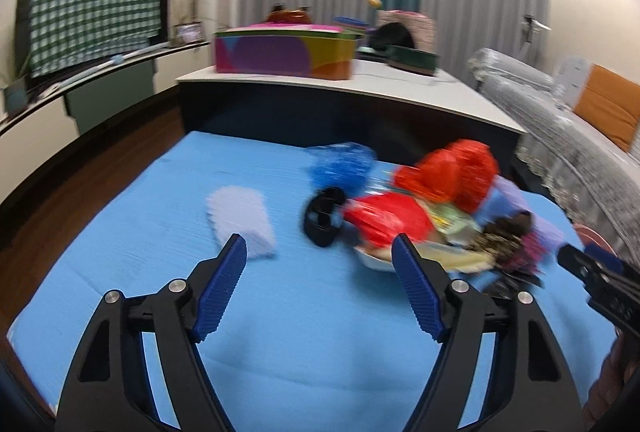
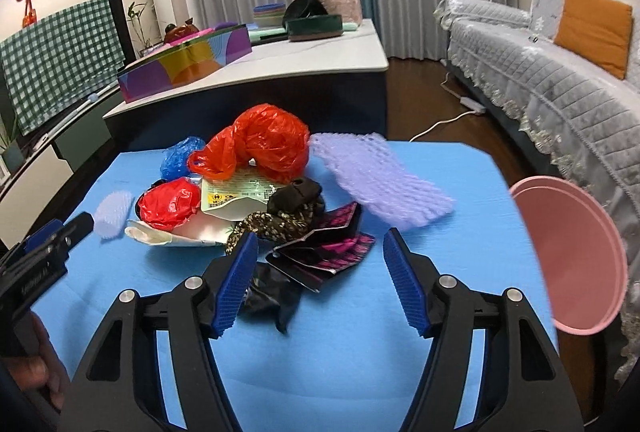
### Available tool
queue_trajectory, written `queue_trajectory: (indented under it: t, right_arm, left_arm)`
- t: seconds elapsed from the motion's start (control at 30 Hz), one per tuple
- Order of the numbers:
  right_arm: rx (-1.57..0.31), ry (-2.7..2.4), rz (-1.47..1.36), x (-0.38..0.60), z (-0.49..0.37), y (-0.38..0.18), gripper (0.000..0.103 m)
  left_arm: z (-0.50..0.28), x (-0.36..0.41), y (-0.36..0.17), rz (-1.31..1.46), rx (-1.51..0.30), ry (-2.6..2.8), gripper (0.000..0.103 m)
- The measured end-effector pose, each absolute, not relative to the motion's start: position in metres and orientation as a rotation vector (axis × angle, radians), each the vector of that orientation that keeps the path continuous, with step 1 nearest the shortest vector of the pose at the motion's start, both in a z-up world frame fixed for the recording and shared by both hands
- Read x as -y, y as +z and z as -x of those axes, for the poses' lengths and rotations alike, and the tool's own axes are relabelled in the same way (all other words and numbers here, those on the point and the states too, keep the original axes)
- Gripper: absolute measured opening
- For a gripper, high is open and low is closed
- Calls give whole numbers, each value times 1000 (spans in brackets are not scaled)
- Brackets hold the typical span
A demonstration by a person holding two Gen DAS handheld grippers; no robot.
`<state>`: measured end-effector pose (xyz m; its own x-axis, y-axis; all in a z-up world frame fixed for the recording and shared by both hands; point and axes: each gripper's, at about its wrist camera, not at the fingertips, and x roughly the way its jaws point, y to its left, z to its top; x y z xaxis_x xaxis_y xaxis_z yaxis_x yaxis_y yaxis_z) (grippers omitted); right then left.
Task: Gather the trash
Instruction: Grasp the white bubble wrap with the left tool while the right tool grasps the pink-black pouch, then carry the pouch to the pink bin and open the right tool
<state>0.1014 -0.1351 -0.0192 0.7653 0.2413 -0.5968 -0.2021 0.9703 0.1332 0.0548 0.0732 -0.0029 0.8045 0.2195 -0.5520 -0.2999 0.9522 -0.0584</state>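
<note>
A heap of trash lies on the blue mat [image 2: 460, 256]: a big red plastic bag [image 2: 264, 140], a small red bag [image 2: 170, 204], a blue bag [image 2: 178, 156], a green-and-white packet [image 2: 236, 196], dark wrappers [image 2: 324, 248] and a black bag [image 2: 268, 292]. A large purple foam net [image 2: 384, 180] lies right of the heap; a small one [image 1: 242, 220] lies left. My left gripper [image 1: 320, 252] is open and empty, short of the heap [image 1: 420, 208]. My right gripper [image 2: 316, 244] is open and empty above the dark wrappers.
A pink bin [image 2: 572, 260] stands at the mat's right edge. Behind the mat is a white-topped table [image 2: 320, 48] with a colourful box [image 2: 184, 68]. A covered sofa [image 2: 560, 72] is at right, a TV cabinet [image 1: 80, 88] at left.
</note>
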Motion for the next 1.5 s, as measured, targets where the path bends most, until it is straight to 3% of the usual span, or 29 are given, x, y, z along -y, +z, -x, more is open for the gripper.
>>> queue_trajectory:
  t: [0.27, 0.47, 0.53, 0.7, 0.77, 0.87, 1.5]
  right_arm:
    - [-733, 252, -126, 132, -130, -37, 63]
    - [-793, 260, -156, 136, -140, -49, 30]
    - [-804, 267, -152, 136, -140, -51, 14]
    - [-804, 289, -143, 134, -136, -48, 2]
    - [-788, 291, -132, 133, -133, -44, 1]
    - [-765, 290, -114, 132, -129, -38, 1]
    - [-615, 243, -54, 152, -64, 16, 1]
  left_arm:
    - [-87, -121, -16, 179, -617, 406, 73]
    - [-106, -142, -32, 229, -679, 430, 72]
    - [-111, -147, -37, 249, -700, 430, 67]
    - [-113, -148, -42, 269, -733, 399, 26]
    - [-114, -145, -39, 261, -725, 381, 19]
    - [-111, -138, -31, 236, -696, 367, 15]
    - [-57, -81, 15, 169, -563, 175, 14]
